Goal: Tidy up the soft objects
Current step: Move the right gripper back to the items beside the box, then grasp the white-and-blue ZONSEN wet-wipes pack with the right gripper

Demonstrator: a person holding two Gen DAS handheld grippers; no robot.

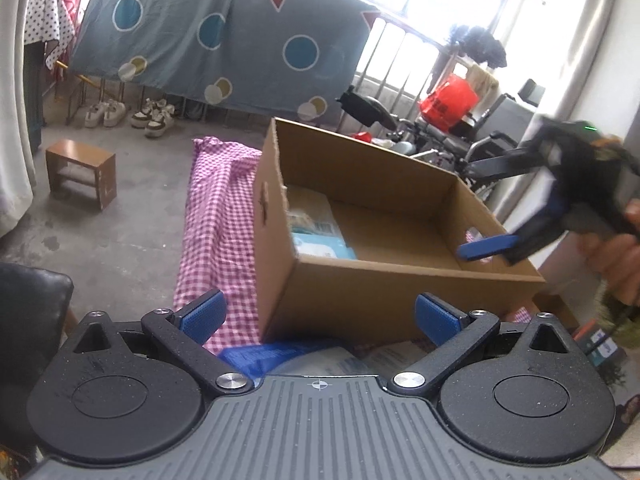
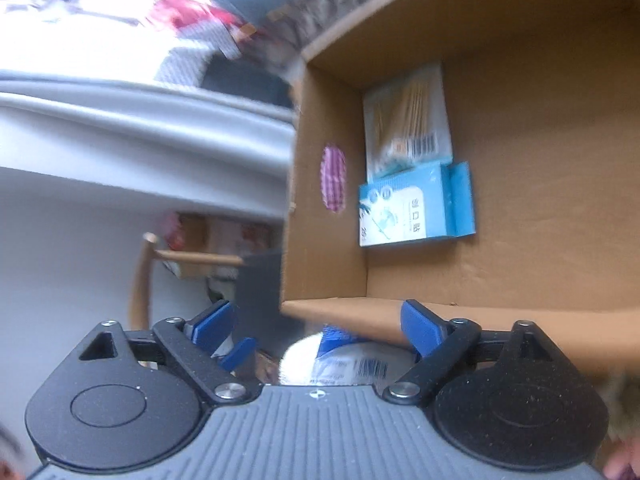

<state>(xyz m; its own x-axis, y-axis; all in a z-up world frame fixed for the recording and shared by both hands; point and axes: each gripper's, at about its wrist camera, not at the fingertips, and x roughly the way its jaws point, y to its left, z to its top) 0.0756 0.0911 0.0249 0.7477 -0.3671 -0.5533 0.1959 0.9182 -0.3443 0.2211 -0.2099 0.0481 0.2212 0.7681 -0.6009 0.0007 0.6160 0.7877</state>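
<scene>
Left wrist view. Left hand-held gripper [image 1: 318, 318] of black plastic with blue ribbed pads: jaws spread wide, nothing between the pads. Just below and between them, a white and blue plastic packet [image 1: 316, 360], lying on the pink and white checked cloth [image 1: 218, 216], not gripped. Directly ahead, an open brown cardboard box [image 1: 400, 296] standing on the same cloth. Inside, at the far left corner, a light blue flat packet [image 1: 320, 242] with a second pale packet [image 1: 308, 210] behind it. At the right side, the right hand-held gripper [image 1: 482, 206], blurred, held by a hand [image 1: 618, 256] over the right part of the box; one blue finger [image 1: 486, 247] low over the rim, the other dark one higher, well apart, empty. In the background, a small brown wooden stool [image 1: 82, 172] on the grey floor and a grey-blue hanging sheet with circles and triangles [image 1: 224, 36].

Right wrist view, strongly rolled and blurred. Right gripper [image 2: 320, 326] wide open, no object between the blue pads. Beyond the pads, the box interior: the light blue packet [image 2: 416, 204] flat on the bottom, touching the pale packet with yellowish sticks and a barcode [image 2: 408, 120]. Oval handle hole in the box wall [image 2: 334, 178], checked cloth visible through it. Below the near wall, the white and blue packet [image 2: 344, 360] outside the box.
</scene>
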